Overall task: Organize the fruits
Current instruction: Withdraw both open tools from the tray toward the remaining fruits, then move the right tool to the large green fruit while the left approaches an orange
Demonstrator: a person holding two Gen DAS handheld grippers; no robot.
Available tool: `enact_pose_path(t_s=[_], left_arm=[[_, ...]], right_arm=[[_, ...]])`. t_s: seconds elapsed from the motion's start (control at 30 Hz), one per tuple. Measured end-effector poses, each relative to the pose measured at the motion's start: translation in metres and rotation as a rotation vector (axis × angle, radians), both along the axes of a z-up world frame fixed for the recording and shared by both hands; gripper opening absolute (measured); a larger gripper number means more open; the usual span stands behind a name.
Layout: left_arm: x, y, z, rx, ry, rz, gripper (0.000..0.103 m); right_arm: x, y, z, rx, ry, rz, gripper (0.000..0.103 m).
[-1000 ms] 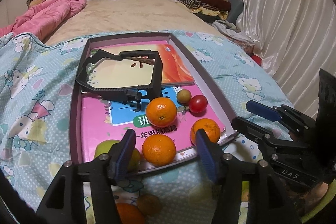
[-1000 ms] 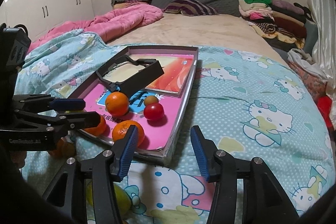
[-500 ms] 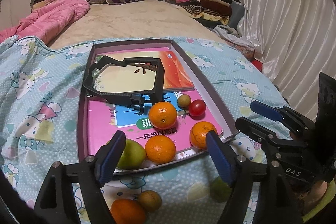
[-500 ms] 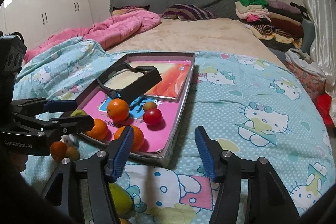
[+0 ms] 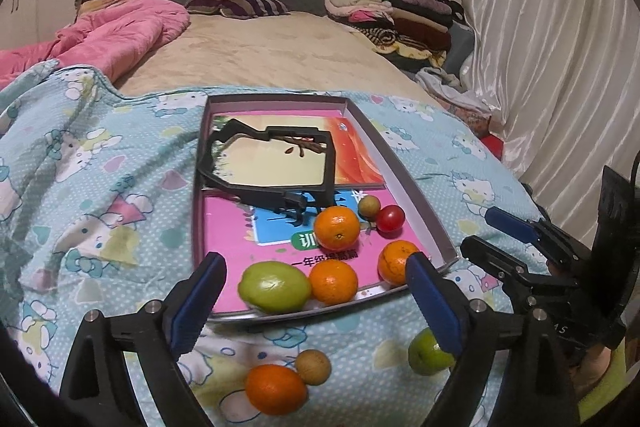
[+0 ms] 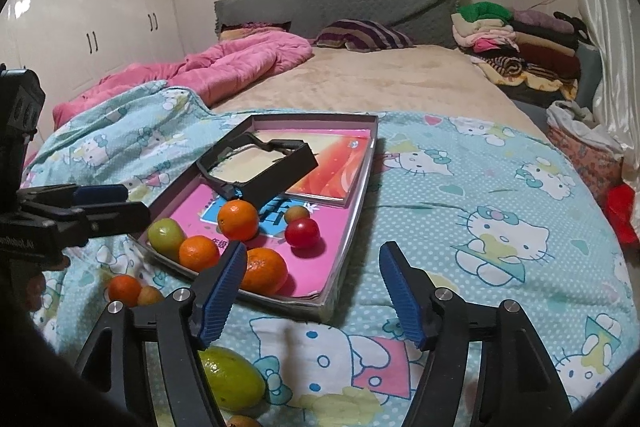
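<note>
blue pads line both grippers, and both stand spread with nothing between them. the left gripper [image 5: 316,301] hovers over the near edge of the grey tray [image 5: 408,179]; just ahead of it, inside the tray along that edge, lie a pale green mango [image 5: 274,286], a small orange [image 5: 333,281] touching it, and another orange [image 5: 396,262] partly behind the right pad. farther in sit a third orange [image 5: 337,227], a tan round fruit [image 5: 368,205] and a red tomato [image 5: 390,218], the last two touching. below the left gripper, on the hello kitty blanket [image 5: 100,187], rest a loose orange [image 5: 276,389] touching a small brown fruit [image 5: 313,367], and a green fruit [image 5: 428,353] near the right pad. the right gripper [image 6: 310,293] hangs over the tray's near corner, with a second green mango [image 6: 232,377] on the blanket beside its left finger. a black frame [image 5: 272,167] lies on books in the tray.
</note>
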State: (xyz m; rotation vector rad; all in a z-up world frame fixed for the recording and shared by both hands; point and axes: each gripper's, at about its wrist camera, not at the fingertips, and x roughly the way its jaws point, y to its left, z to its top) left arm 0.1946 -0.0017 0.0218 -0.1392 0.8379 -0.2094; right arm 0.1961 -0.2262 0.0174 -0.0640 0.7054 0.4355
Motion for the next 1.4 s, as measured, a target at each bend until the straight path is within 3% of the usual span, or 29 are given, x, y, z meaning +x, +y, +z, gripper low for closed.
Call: enact_pose_path(t_s=[0.8,1.1,1.4], left_arm=[[-0.042,0.015,0.0,0.025,0.015,0.014,0.091],[-0.053,0.015,0.002,0.047,0.012,0.013,0.091],[-0.059,0.017,-0.001,0.044,0.016,0.016,0.091]], right_arm=[[-0.04,0.022,0.004,0.039,0.002,0.087,0.072],[-0.058,0.025,0.011,0.053,-0.044,0.086,0.077],[-0.07,0.016,0.004,0.057,-0.017,0.062,0.077]])
